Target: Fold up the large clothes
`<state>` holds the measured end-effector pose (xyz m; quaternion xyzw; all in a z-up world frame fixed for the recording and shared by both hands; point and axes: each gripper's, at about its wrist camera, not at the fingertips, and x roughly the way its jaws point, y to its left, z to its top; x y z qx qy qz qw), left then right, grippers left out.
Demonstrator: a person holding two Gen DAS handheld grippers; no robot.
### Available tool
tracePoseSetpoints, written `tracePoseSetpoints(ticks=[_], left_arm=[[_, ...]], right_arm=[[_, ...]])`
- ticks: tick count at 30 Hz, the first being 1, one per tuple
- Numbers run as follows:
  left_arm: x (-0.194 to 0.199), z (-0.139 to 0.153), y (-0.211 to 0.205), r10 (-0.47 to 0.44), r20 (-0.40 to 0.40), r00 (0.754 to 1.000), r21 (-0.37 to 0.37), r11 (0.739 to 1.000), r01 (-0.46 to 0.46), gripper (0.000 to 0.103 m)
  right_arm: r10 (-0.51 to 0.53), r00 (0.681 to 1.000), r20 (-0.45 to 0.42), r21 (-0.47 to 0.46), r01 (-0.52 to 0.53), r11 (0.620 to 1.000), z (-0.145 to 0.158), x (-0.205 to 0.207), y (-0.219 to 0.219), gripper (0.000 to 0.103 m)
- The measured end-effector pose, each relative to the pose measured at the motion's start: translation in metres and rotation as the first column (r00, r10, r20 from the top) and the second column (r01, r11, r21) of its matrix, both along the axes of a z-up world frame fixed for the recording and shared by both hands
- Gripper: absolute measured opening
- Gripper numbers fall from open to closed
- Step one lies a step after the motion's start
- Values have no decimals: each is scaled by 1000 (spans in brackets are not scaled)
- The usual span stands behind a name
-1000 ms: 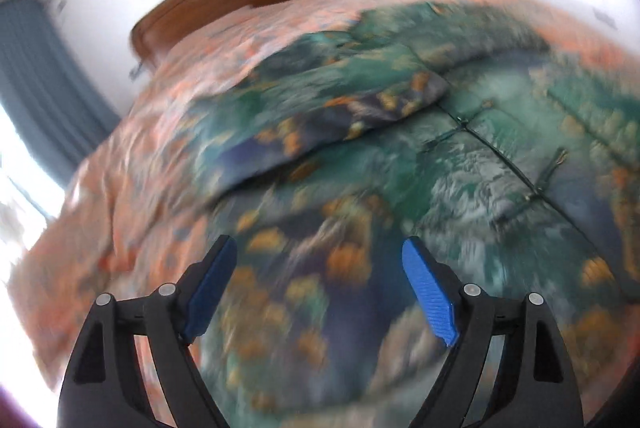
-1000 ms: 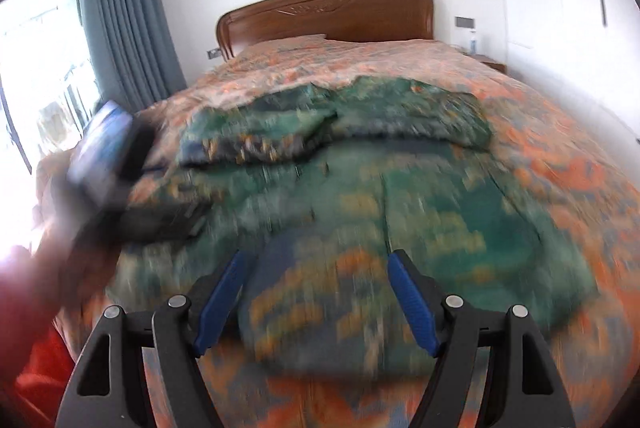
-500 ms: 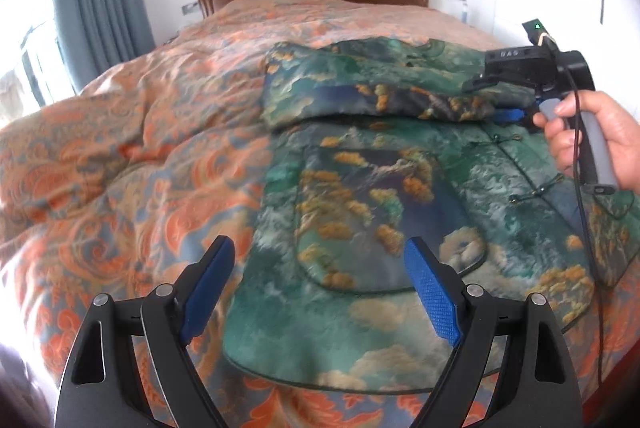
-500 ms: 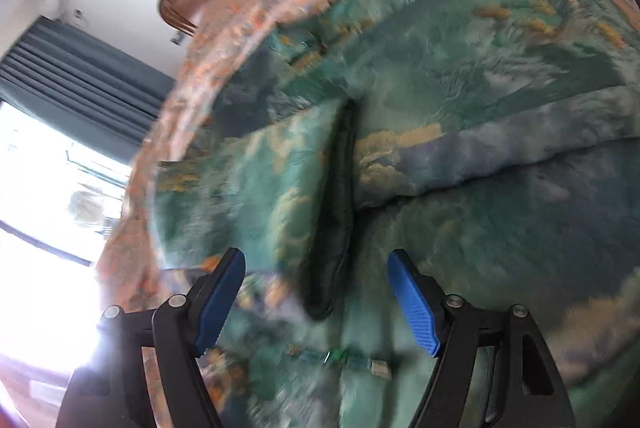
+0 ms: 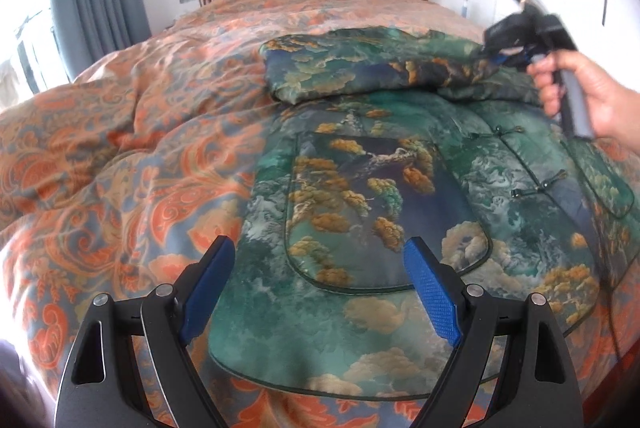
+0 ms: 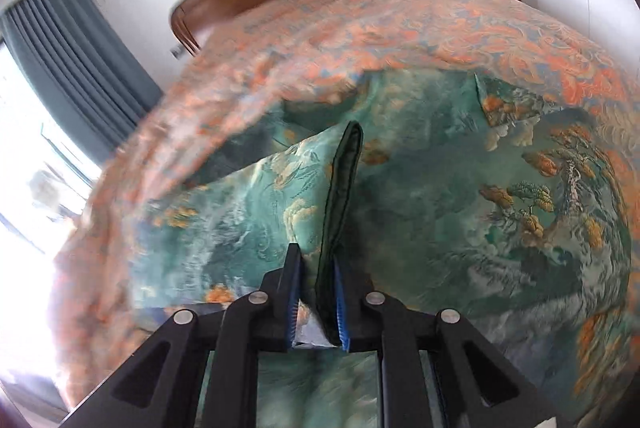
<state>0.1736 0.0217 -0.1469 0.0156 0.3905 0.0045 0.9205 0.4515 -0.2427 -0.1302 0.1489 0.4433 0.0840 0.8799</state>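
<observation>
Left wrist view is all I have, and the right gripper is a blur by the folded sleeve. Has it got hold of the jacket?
Observer: Yes. The right gripper has just been closing, and it is now shut on the jacket's dark-trimmed edge.
Operator: Is the edge flat or lifted?
Observer: Lifted. The trimmed edge stands up out of the gripper, raised off the rest of the jacket.
Operator: Anything else caught in there?
Observer: Only jacket fabric, as far as I can see. The trim lies against one pad, and a pale scrap, perhaps lining, shows low between the pads.
</observation>
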Motion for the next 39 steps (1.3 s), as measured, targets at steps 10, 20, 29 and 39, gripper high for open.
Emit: tracePoseSetpoints(ticks=[10,20,29,39], left_arm=[[68,50,21,-47,-6,999,-96,994,46,94],[265,-3,17,-49,-141,989,-177,984,24,45],[288,-61,2,-23,-258,966,-48,999,11,40],[300,14,9,-5,-169,986,-184,983,-27,64]], right_arm=[[-40,999,-15,-100,38,994,-31,-6,-7,55],[31,984,176,29,-37,999,32,-118,-33,55],[26,983,180,-32,-20,999,3,-231,-52,61],[11,976,218,-28,-5,1000,-7,-273,-58,61]])
